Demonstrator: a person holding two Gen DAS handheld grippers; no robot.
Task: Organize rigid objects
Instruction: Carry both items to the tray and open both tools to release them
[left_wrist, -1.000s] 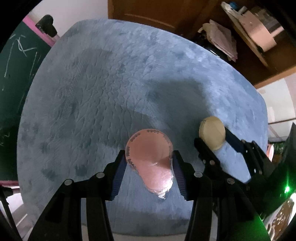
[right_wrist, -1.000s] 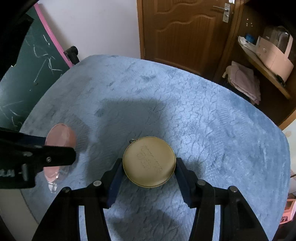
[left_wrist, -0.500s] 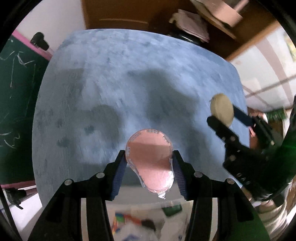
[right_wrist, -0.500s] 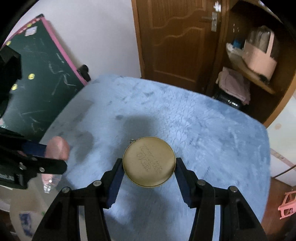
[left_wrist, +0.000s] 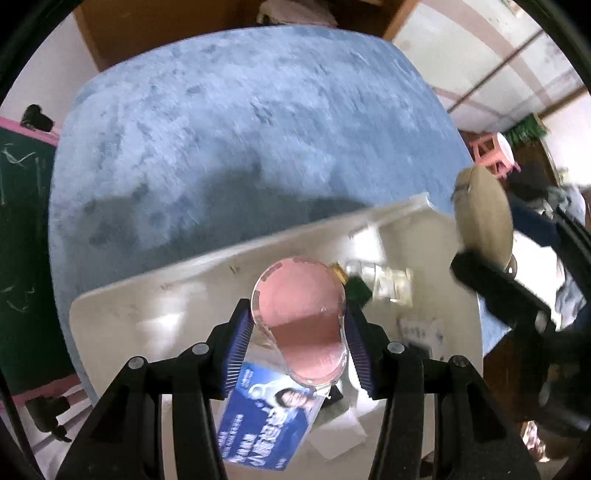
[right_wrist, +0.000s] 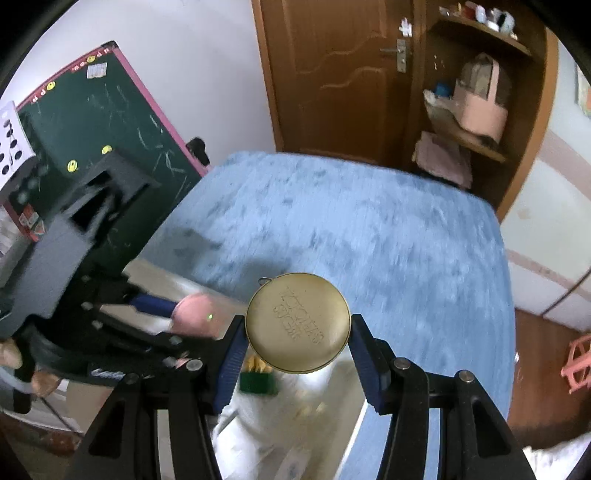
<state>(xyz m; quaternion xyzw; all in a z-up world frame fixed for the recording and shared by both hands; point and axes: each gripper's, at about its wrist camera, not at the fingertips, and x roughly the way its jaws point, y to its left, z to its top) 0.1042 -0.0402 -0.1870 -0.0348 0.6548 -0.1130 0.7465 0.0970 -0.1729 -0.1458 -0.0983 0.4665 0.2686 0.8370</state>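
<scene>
Blue plush desk (left_wrist: 240, 122) beneath my tools, left tool (left_wrist: 299, 332) clenched on pink-filled clear case (left_wrist: 301, 317), right tool (right_wrist: 297, 345) grasping brass round tin (right_wrist: 298, 323), both held over white bin (left_wrist: 155, 314).

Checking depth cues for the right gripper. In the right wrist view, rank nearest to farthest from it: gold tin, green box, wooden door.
1. gold tin: clamped between the fingers of the right gripper, so nearest.
2. green box: just below the tin to its left, in the white bin.
3. wooden door: far wall, beyond the blue carpet.
</scene>
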